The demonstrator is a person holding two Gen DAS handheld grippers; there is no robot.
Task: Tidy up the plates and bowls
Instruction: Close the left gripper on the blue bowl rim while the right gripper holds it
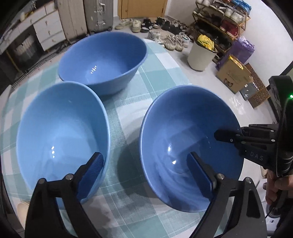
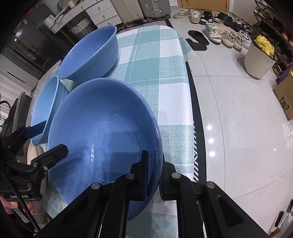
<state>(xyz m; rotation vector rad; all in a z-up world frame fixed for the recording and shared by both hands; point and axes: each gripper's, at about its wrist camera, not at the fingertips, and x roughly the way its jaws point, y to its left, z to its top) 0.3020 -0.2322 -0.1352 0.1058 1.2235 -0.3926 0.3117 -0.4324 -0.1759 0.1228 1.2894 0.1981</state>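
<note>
Three blue bowls stand on a table with a teal checked cloth point(image 1: 155, 73). In the left wrist view one bowl point(image 1: 102, 60) is at the back, a lighter one point(image 1: 60, 131) at the left and a darker one point(image 1: 188, 142) at the right. My left gripper point(image 1: 144, 170) is open, hovering between the two near bowls. My right gripper point(image 2: 153, 175) is shut on the near rim of the darker bowl point(image 2: 102, 131), one finger inside and one outside; it also shows in the left wrist view point(image 1: 238, 139). The left gripper shows in the right wrist view point(image 2: 45, 141).
The table edge point(image 2: 188, 117) runs along the right, with tiled floor beyond. On the floor are a white bin point(image 1: 201, 55), a cardboard box point(image 1: 234, 75), several shoes point(image 1: 172, 42) and a shoe rack point(image 1: 223, 20). Suitcases point(image 1: 98, 14) and drawers point(image 1: 49, 31) stand at the back.
</note>
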